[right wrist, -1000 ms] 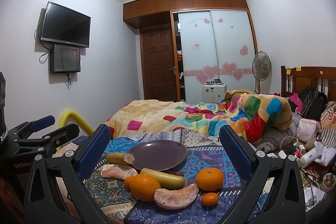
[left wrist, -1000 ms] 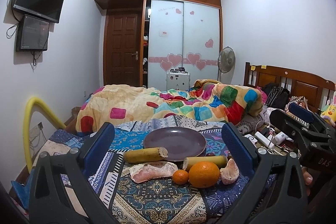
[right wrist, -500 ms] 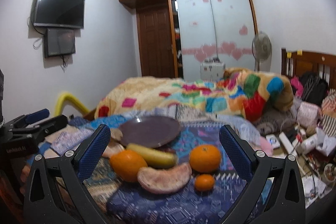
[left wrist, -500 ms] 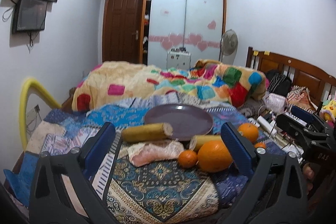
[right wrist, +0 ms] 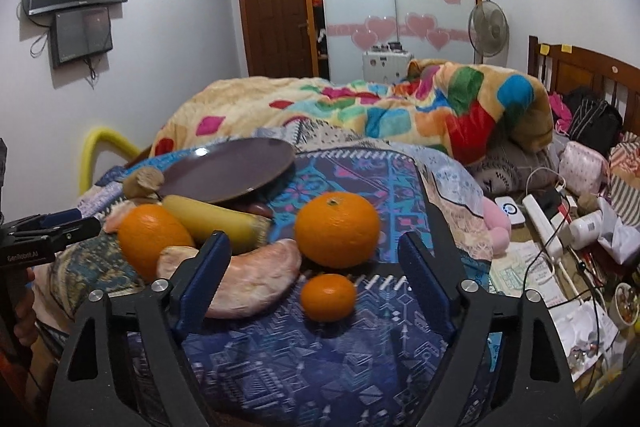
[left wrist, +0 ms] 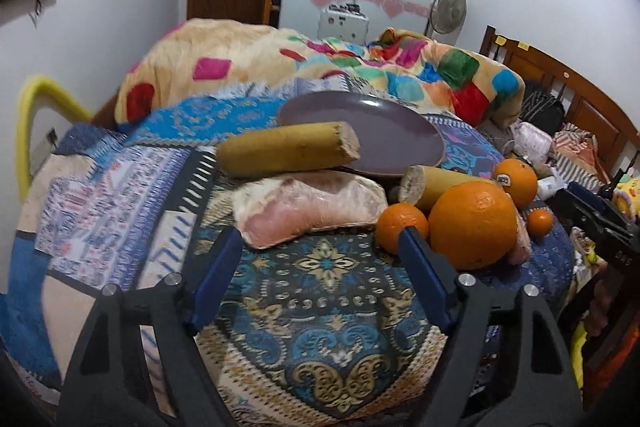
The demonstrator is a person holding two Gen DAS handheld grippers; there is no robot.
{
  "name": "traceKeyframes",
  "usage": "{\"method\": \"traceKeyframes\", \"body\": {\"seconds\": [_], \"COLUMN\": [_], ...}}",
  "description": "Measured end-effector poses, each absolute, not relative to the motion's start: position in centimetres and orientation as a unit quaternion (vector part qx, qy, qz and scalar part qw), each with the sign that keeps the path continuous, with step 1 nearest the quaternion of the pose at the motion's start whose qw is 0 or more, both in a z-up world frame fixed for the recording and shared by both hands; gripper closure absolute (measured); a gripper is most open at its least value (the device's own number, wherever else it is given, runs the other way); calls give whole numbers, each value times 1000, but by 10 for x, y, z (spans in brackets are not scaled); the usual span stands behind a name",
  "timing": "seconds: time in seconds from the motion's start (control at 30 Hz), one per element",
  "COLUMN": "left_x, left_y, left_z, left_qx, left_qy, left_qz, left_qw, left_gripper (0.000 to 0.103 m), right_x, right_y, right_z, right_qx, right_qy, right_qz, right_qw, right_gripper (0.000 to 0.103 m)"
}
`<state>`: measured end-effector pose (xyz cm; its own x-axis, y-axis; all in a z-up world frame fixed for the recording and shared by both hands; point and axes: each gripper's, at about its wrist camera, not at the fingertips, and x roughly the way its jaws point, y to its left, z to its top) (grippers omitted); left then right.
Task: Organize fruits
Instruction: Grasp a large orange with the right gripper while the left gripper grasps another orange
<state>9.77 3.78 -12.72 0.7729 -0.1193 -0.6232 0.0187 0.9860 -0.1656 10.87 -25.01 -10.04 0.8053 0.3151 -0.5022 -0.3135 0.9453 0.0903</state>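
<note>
Fruits lie on the patterned cloth beside a bare purple plate (left wrist: 384, 131). Left gripper (left wrist: 320, 251) tilts down before the pomelo segment (left wrist: 308, 207), right gripper (right wrist: 316, 263) toward a small tangerine (right wrist: 328, 297); both jaws have just been narrowing, nothing gripped.
</note>
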Motion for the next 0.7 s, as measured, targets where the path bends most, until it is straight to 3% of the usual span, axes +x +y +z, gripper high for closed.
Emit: {"method": "traceKeyframes", "body": {"seconds": [0.27,0.37,0.7], "left_x": [110,120,138], "left_y": [13,4,-21], "left_z": [-109,-104,-98], "left_qx": [-65,-62,-46], "left_qy": [322,324,329], "left_qz": [-50,-53,-69], "left_qw": [943,943,941], "left_gripper": [23,23,22], "right_x": [135,148,178], "right_y": [-254,-250,-250], "right_z": [-100,-102,-117], "right_qx": [1,3,5], "right_qy": [288,305,366], "right_qz": [181,193,198], "right_qw": [940,932,909], "right_gripper": [29,38,38]}}
